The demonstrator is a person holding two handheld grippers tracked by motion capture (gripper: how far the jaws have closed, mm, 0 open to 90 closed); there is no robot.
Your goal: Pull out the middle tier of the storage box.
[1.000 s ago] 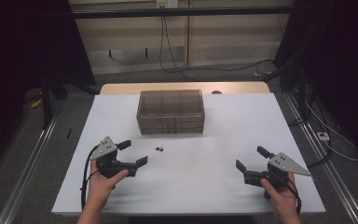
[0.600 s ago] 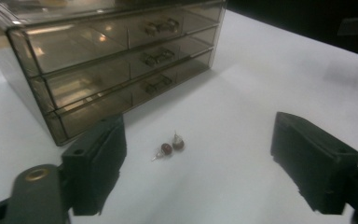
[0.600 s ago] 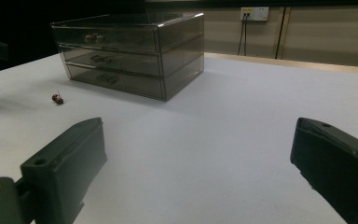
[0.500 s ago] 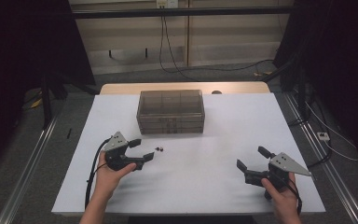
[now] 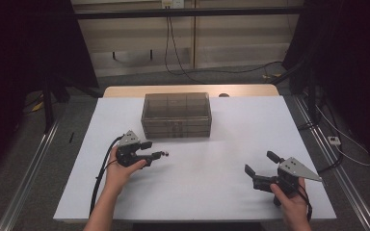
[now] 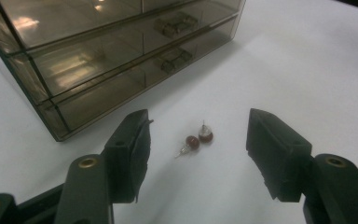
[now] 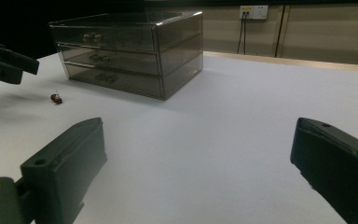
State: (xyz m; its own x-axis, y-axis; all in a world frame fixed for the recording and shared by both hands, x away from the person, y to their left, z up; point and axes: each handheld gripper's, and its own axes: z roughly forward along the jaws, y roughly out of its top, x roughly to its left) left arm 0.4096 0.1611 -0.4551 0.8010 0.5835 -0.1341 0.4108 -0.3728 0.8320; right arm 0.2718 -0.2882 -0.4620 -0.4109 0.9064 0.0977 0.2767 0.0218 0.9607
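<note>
So the white worktop (image 5: 212, 187) has a smoky clear drawer box (image 5: 176, 115) sitting toward the back, and just in front of its left corner lie two little red stud earrings (image 6: 198, 138), side by side and almost touching.

The left gripper (image 6: 198, 140) is lined up on them. Its jaws have just been closing in but are apart for now, one on each side of the pair, pads not on anything. The right gripper (image 5: 259, 169) sits well off to the right, jaws wide apart and holding nothing.

My take: these things are tiny and round, so get the tips right down to the surface before closing any further. Pick one stud, not both, or one will likely squirt out sideways. Close slowly, ideally across the ball rather than the thin post.
</note>
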